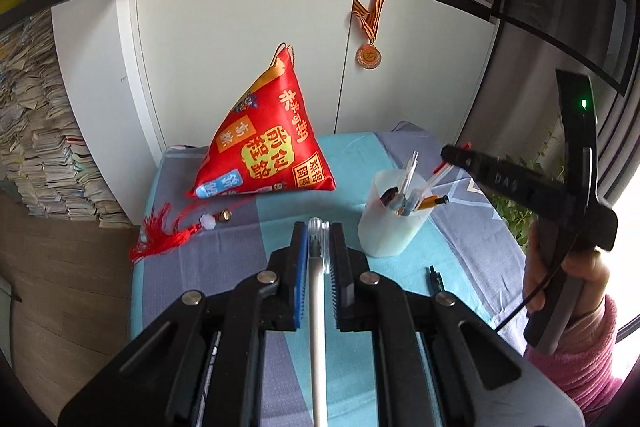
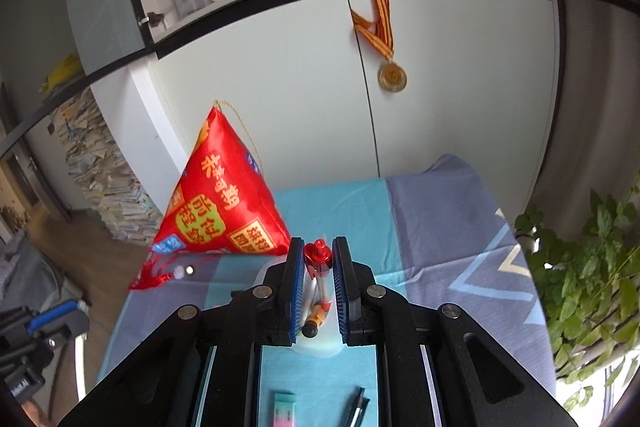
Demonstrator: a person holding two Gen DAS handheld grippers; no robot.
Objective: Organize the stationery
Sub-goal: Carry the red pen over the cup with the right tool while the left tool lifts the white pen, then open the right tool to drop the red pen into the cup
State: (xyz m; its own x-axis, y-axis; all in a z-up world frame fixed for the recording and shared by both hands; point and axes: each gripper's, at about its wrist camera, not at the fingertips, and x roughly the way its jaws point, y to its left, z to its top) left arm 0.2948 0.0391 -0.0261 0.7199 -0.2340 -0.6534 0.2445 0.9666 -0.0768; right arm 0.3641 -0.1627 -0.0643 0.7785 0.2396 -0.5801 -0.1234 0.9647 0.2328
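Note:
My left gripper [image 1: 319, 227] is shut on a white pen with a clear cap [image 1: 317, 291], held above the blue and grey cloth. A translucent white cup [image 1: 390, 223] with several pens stands just right of it. My right gripper [image 2: 317, 247] is shut on a red-capped clear pen [image 2: 318, 261], directly over the cup [image 2: 318, 343]; it also shows in the left wrist view [image 1: 452, 155] above the cup, with the red pen [image 1: 442, 173] angled into it. A black pen [image 1: 435, 279] lies on the cloth, also seen from the right wrist [image 2: 357, 407].
A red pyramid-shaped cushion [image 1: 266, 143] with a red tassel [image 1: 160, 233] stands at the back left. An eraser [image 2: 285, 409] lies near the front. White cabinet doors with a hanging medal [image 1: 368, 57] are behind. A green plant [image 2: 588, 287] is at the right.

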